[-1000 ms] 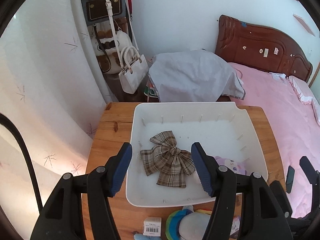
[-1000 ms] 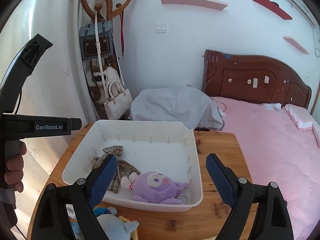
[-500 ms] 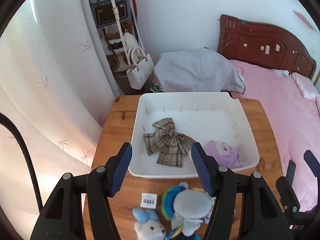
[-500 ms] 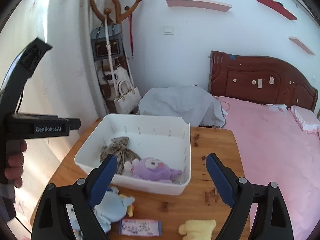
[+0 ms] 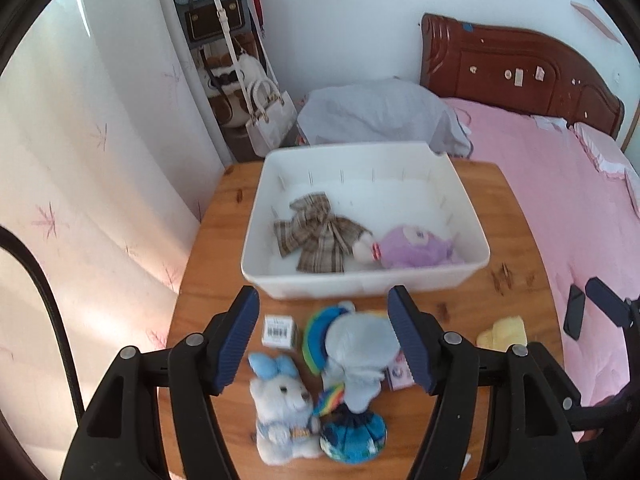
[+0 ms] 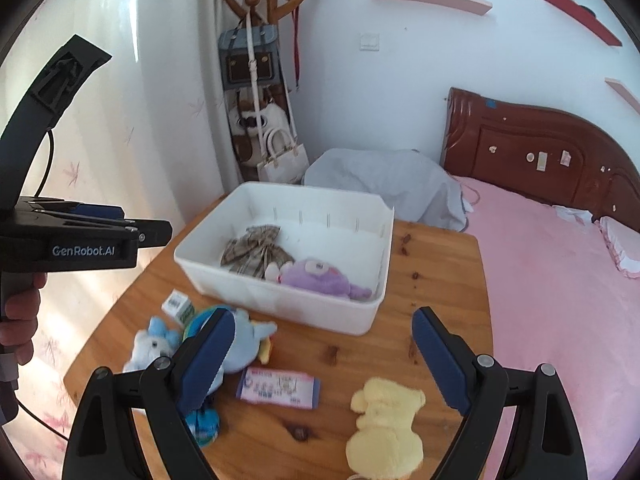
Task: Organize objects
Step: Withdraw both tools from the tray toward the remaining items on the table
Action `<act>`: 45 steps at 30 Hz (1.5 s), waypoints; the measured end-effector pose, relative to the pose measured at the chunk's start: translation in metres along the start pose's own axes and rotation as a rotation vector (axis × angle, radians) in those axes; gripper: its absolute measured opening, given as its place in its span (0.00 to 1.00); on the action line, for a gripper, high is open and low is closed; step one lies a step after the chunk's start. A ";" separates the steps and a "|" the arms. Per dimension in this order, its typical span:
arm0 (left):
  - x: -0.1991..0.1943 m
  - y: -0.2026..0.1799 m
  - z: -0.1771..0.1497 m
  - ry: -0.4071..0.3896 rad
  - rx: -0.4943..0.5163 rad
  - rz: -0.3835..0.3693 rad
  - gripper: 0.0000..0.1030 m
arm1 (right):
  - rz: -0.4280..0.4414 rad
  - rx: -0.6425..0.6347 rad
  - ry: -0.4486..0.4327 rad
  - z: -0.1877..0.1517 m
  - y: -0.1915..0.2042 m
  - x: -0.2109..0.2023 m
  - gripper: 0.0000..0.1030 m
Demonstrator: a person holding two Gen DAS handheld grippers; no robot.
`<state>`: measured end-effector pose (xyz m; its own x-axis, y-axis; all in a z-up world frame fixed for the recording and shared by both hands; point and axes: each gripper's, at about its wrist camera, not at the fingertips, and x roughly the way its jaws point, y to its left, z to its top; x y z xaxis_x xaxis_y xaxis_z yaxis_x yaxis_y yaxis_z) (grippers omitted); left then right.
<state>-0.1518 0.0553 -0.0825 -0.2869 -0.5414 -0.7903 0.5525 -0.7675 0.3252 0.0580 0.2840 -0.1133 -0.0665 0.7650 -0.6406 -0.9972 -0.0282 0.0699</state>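
Ahead of both grippers, the white bin point(image 5: 366, 280) sits on the wooden surface point(image 5: 216, 240), containing a plaid bow point(image 5: 316, 236) and purple plush point(image 5: 416, 246). Left gripper point(image 5: 324, 340), angled downward, jaws opening, empty, above a blue plush point(image 5: 356, 348). Right gripper point(image 6: 324, 364), spread wide, empty; yellow plush point(image 6: 386, 424) just below it.

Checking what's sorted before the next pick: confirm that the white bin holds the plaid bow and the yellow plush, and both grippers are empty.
Wrong on one point: the white bin holds the plaid bow and the purple plush. The yellow plush lies on the wooden table, as the right wrist view shows. Both grippers are empty.
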 end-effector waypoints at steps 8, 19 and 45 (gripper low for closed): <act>0.008 -0.013 -0.040 0.090 0.034 0.024 0.69 | 0.009 0.001 0.093 -0.033 -0.007 0.001 0.89; 0.021 -0.038 -0.086 0.208 0.090 -0.006 0.69 | -0.025 0.015 0.198 -0.071 -0.022 0.010 0.89; 0.059 -0.080 -0.138 0.494 0.118 -0.140 0.72 | -0.012 0.282 0.383 -0.091 -0.081 0.041 0.89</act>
<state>-0.1049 0.1323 -0.2270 0.0674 -0.2259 -0.9718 0.4354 -0.8697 0.2323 0.1326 0.2594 -0.2145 -0.1163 0.4704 -0.8747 -0.9530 0.1952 0.2317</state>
